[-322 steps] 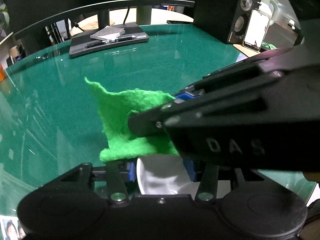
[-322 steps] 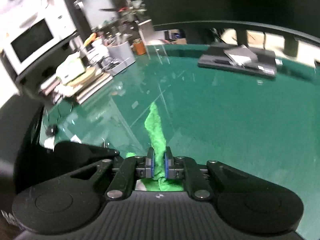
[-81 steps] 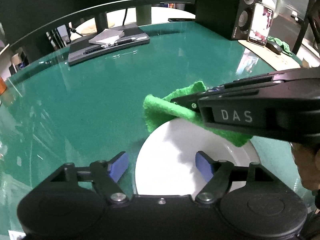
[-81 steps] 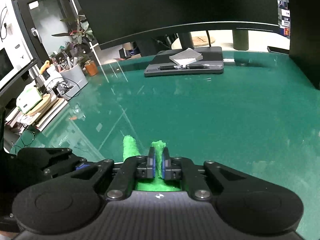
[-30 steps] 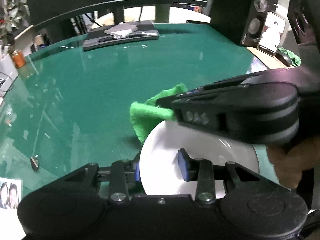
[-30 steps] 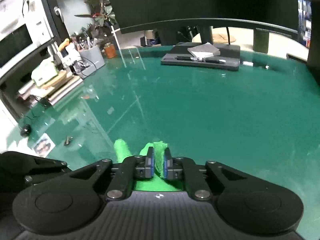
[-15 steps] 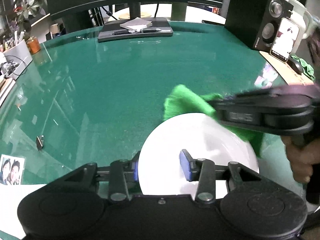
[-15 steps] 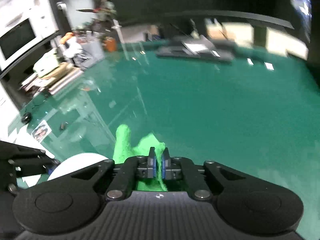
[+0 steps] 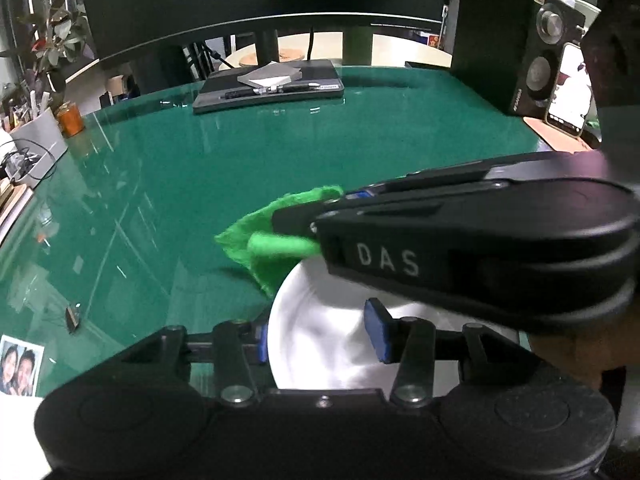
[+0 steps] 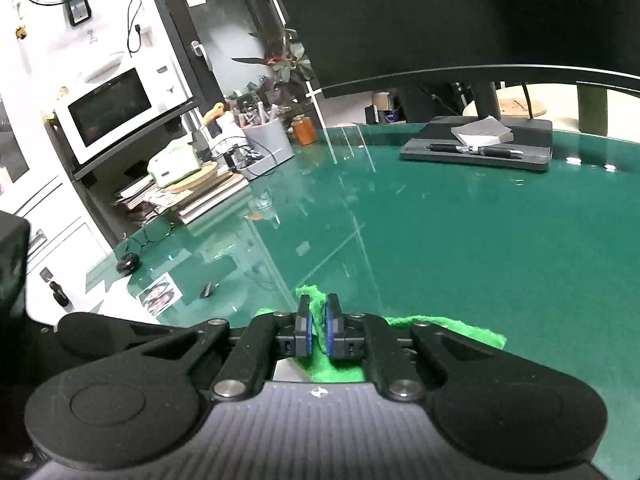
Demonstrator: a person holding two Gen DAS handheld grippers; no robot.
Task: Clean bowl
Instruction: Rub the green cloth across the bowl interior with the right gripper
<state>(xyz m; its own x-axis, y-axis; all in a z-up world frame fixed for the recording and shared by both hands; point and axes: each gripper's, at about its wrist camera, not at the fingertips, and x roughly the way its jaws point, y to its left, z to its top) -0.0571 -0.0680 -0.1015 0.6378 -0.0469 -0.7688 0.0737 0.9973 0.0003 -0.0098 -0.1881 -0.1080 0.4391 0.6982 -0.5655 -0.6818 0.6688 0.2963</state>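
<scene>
A white bowl (image 9: 320, 336) sits on the green glass table, low in the left wrist view. My left gripper (image 9: 320, 340) is shut on the bowl's near rim, one blue pad inside and one outside. My right gripper (image 10: 318, 326) is shut on a bright green cloth (image 10: 320, 312). In the left wrist view the right gripper (image 9: 340, 208) reaches in from the right and holds the cloth (image 9: 272, 240) at the bowl's far left rim. A sliver of the bowl (image 10: 288, 370) shows under the right gripper.
A dark tray with pens and a notepad (image 9: 272, 86) lies at the table's far side. A speaker (image 9: 516, 40) and a phone (image 9: 568, 92) stand at the right. A photo (image 9: 20, 364) and a small clip (image 9: 72, 316) lie near the left edge. A cluttered shelf (image 10: 192, 176) borders the table.
The right gripper has swept the cloth to the left along the bowl's far rim. The left gripper stays shut on the bowl's near rim.
</scene>
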